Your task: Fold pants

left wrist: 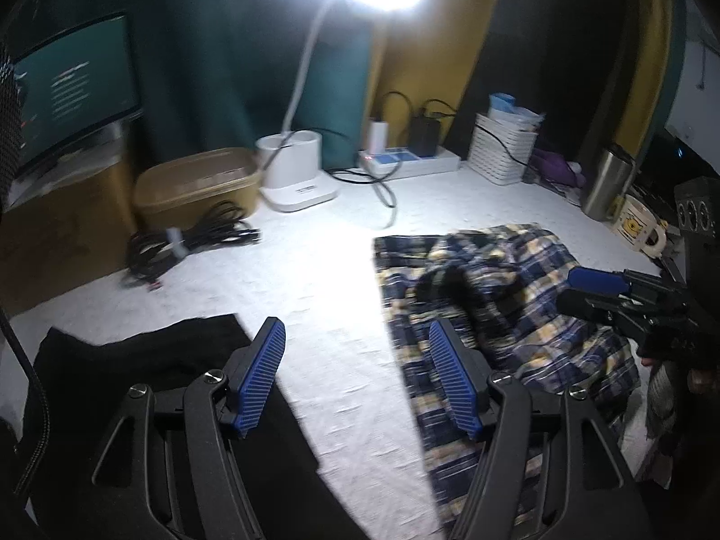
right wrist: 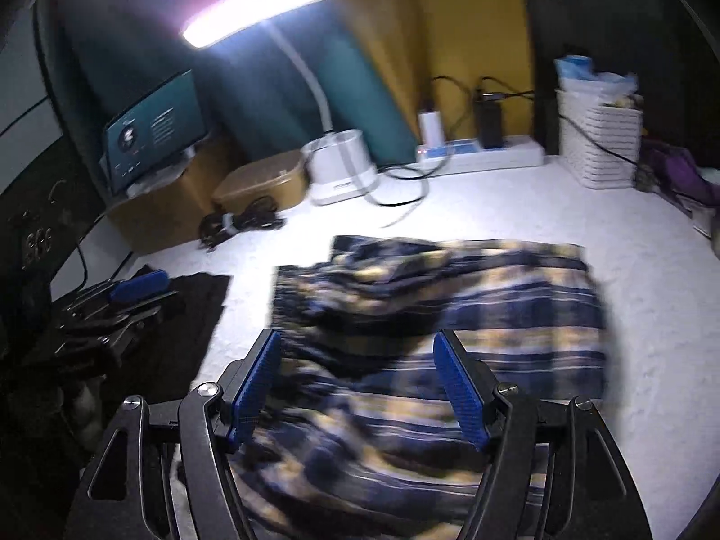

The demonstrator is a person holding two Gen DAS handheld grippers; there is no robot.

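Observation:
Navy and yellow plaid pants (left wrist: 495, 297) lie rumpled on the white table (left wrist: 315, 279), partly folded over themselves. My left gripper (left wrist: 357, 337) is open and empty, over bare table just left of the pants. My right gripper (right wrist: 357, 351) is open and empty, right above the pants (right wrist: 450, 306), which fill the space between its blue pads (right wrist: 459, 387). The right gripper also shows in the left wrist view (left wrist: 598, 288) at the pants' right side. The left gripper shows in the right wrist view (right wrist: 135, 292) at far left.
A black cloth (left wrist: 148, 360) lies at the front left. A white desk lamp (left wrist: 297, 171), tan tub (left wrist: 198, 184), cable bundle (left wrist: 193, 243), power strip (left wrist: 409, 157) and white basket (left wrist: 501, 148) line the back. A steel tumbler (left wrist: 605, 180) and mug (left wrist: 639, 229) stand at right.

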